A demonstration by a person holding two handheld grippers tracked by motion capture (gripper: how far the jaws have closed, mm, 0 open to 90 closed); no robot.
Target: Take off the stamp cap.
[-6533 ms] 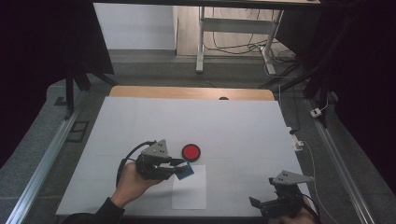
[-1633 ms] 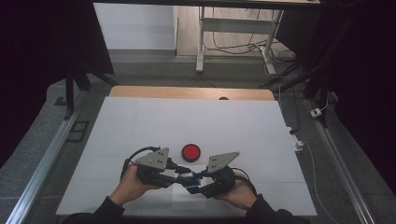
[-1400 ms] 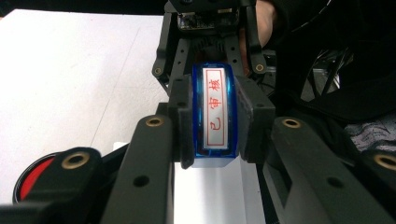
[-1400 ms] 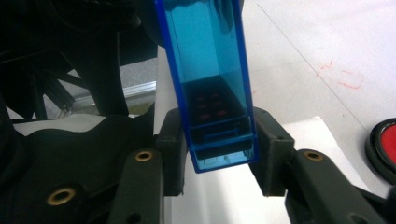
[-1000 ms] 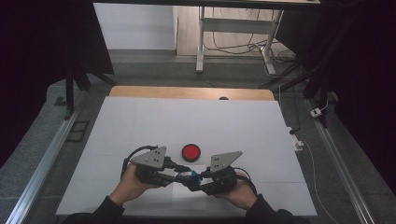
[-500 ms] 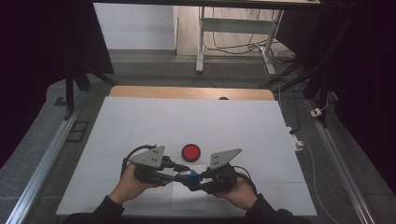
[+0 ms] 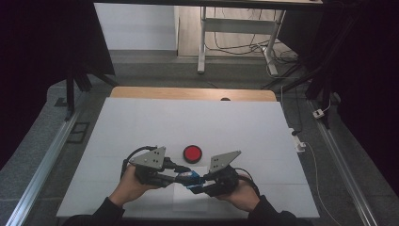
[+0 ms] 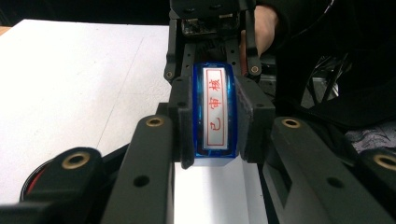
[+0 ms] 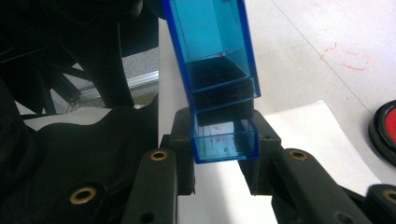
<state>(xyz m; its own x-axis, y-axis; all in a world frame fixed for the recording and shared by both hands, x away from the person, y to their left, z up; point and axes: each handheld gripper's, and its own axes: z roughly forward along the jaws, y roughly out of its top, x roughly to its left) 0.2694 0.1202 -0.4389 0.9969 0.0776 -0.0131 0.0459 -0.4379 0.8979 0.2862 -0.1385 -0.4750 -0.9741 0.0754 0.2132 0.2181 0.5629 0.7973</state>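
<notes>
Here both grippers pinch one blue stamp [image 7: 190,178] between them, held just above the white paper sheet [image 7: 181,200] on the counter [image 7: 141,122]. The left gripper [image 8: 215,116] clamps the body with its red-lettered label; the right gripper [image 9: 223,144] clamps the clear cap end. Judging by this, the cap is being pulled off; next comes a straight, steady pull apart. The red ink pad [image 7: 192,153] waits nearby.

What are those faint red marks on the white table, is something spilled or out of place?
Faint red smudges mark the white table beyond the red ink pad; they look like stray ink. Otherwise nothing seems askew: the left gripper and right gripper both clamp the blue stamp above the paper sheet.
</notes>
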